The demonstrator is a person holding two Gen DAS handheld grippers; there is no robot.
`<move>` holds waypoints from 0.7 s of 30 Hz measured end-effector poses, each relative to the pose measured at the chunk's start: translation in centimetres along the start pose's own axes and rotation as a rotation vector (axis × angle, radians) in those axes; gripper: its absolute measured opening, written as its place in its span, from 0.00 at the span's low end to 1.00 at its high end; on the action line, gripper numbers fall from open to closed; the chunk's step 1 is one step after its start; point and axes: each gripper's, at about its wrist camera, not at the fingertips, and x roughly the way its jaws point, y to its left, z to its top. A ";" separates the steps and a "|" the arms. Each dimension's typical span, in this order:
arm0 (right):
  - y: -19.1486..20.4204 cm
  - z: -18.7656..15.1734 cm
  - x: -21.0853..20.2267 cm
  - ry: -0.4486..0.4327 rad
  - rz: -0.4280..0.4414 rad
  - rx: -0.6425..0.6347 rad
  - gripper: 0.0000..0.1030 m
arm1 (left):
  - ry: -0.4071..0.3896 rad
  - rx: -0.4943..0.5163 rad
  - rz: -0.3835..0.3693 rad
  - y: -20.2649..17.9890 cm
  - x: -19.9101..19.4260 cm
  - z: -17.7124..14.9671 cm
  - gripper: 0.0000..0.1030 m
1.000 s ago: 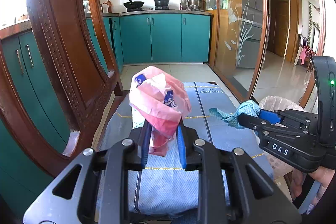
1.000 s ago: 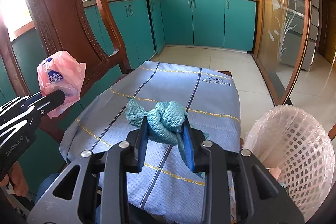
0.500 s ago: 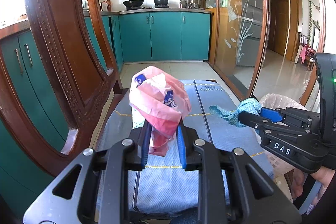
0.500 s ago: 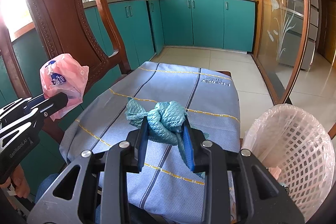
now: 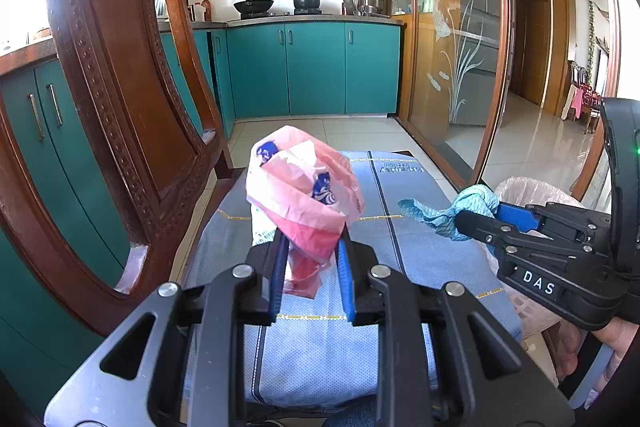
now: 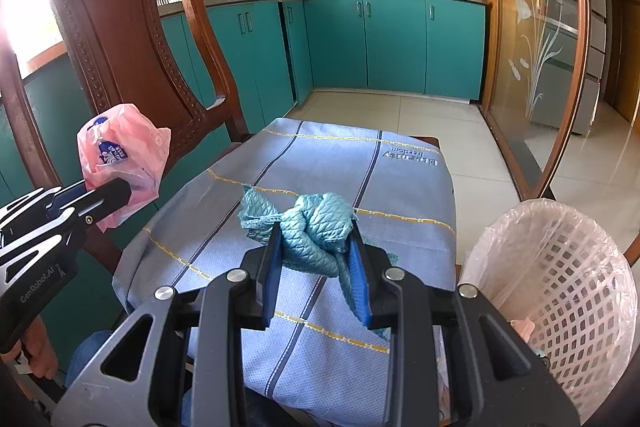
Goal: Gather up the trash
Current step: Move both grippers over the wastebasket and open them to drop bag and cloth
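Meanwhile, a person is holding two pieces of trash up over a cloth-covered bench (image 6: 400, 187) in a kitchen with teal cabinets. The left gripper (image 5: 310, 261) is pinching a crumpled pink plastic bag (image 5: 304, 187) between narrowly set fingers (image 5: 277, 269), the bag bulging above them, clear of the cloth and in front of a carved wooden chair (image 5: 120, 107). The right gripper (image 6: 318, 267) is clamping a bunched teal cloth rag (image 6: 316, 227) in the same way, with a loose tail hanging along its right-hand finger. A white mesh waste basket (image 6: 560, 307) lined with a thin pink bag is standing at the lower right of the right wrist view, just beside the bench's edge; a few scraps seem to be lying inside it already.

Judging by this, the step in hand is carrying each piece across to the basket. Doing it well probably means bringing the right gripper over the basket's mouth first, since it is the nearer one, and parting the fingers only once the rag is well inside the rim so the dangling tail is not catching on the liner. The light plastic bag may be clinging to the pads, so a release low inside the rim looks wise.
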 end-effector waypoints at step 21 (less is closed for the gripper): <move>-18.9 -4.9 -11.1 -0.059 -0.434 0.269 0.30 | 0.093 0.188 -0.555 -20.7 4.6 2.2 0.24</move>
